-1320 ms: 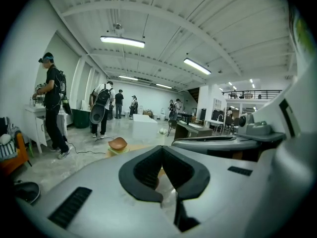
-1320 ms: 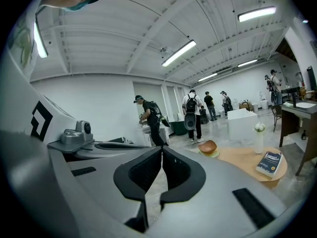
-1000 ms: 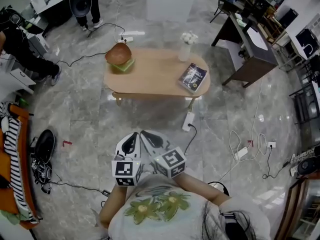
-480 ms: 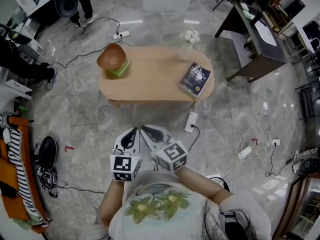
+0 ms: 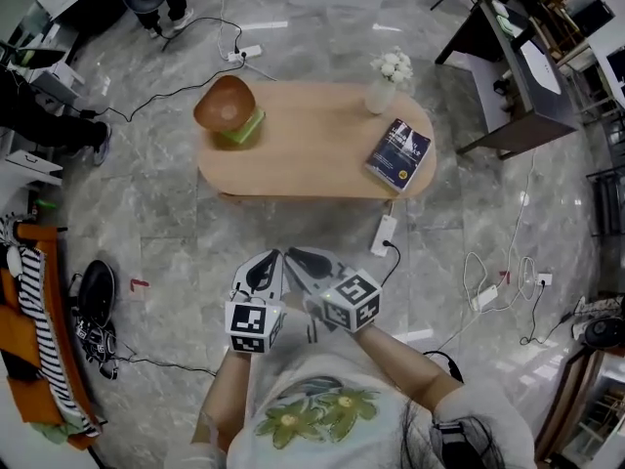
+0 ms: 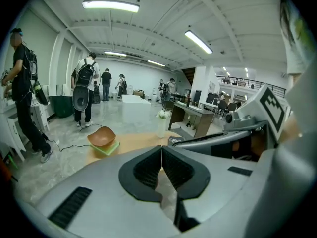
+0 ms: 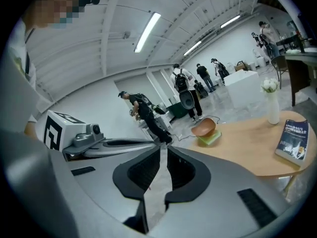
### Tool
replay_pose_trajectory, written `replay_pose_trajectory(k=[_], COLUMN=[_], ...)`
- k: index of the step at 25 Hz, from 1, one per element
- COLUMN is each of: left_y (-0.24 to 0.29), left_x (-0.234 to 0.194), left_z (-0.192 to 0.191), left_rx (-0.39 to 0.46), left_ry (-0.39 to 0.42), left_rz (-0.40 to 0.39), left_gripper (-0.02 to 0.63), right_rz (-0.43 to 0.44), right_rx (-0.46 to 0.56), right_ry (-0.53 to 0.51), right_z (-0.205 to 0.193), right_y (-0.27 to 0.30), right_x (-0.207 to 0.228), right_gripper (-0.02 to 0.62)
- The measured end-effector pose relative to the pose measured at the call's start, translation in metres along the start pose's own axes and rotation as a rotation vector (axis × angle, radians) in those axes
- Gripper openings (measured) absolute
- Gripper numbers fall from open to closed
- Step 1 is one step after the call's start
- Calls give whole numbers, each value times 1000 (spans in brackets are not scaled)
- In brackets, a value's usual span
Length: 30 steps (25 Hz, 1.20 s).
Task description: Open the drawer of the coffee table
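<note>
The oval wooden coffee table point(image 5: 312, 149) stands on the marble floor ahead of me; no drawer front shows in any view. My left gripper point(image 5: 271, 258) and right gripper point(image 5: 295, 256) are held side by side in front of my chest, short of the table's near edge and touching nothing. Both are shut and empty. In the left gripper view the shut gripper point(image 6: 161, 150) points at the table top point(image 6: 131, 144). The right gripper view has the shut gripper point(image 7: 163, 151) aimed toward the table point(image 7: 247, 150).
On the table sit a brown bowl on a green book point(image 5: 227, 107), a vase of white flowers point(image 5: 387, 78) and a blue book point(image 5: 398, 152). A power strip point(image 5: 383, 234) and cables lie by the near right leg. A dark desk point(image 5: 508, 81) stands right; people stand behind.
Both grippers, still shut, have moved forward and lower toward the table, which now looks nearer and larger in the head view.
</note>
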<state>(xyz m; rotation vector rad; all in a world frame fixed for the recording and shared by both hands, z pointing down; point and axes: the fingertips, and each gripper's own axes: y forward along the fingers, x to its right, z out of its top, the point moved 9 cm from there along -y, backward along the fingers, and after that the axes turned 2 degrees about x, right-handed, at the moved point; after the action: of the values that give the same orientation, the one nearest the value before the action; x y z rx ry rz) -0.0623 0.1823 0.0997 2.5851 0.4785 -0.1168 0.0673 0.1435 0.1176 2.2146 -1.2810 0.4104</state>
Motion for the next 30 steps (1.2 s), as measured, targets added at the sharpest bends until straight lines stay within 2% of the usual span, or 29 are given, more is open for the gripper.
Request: replay_pose_trajectory(k=[6, 11, 15, 20, 30], left_y=[34, 64, 88, 117, 175], left_x=[-31, -52, -67, -81, -99], left_z=[-18, -33, -42, -67, -124], left_rx=[-50, -83, -96, -118, -143], left_ry=[-18, 6, 20, 15, 7], left_rz=[-47, -77, -92, -92, -79], left_gripper=[12, 12, 12, 12, 12], right_rz=[-22, -59, -46, -45, -59], right_rx=[-11, 4, -5, -41, -13], right_ry=[109, 141, 184, 265, 455], right_z=[-18, -29, -43, -74, -141], right_y=[33, 57, 77, 94, 122], right_x=[29, 59, 81, 111, 174], right_gripper=[23, 25, 32, 100, 150])
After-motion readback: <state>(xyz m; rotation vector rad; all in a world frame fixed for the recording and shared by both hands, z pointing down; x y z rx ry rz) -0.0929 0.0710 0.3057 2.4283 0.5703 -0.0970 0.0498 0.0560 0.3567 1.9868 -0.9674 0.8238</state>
